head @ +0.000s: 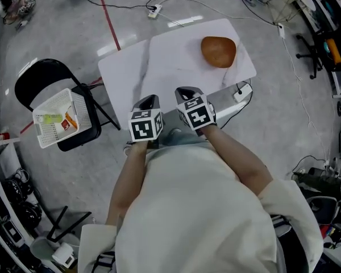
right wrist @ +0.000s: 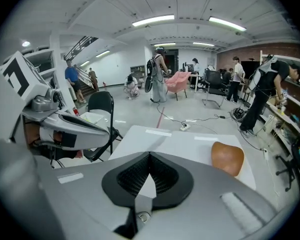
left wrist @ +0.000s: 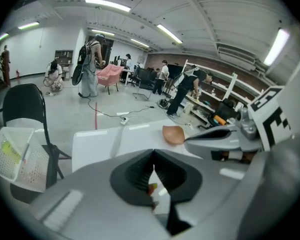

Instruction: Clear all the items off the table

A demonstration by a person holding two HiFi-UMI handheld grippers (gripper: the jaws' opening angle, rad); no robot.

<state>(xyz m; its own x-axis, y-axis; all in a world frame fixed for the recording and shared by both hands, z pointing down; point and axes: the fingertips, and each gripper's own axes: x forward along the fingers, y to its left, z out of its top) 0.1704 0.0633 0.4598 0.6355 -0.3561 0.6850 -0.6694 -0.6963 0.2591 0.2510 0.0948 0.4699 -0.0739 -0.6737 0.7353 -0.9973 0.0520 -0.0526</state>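
The left gripper and right gripper sit mid-frame at the near edge of the table, jaws pressed together, probably because the brown lump at the upper right is not yet reached.

White with faint grey veining on the table; orange-brown on the rounded item near its far right corner. Black-and-white square markers, grey shells and black pads on the left gripper and right gripper. Beyond the left edge, white basket on black chair; red stripe across grey floor.
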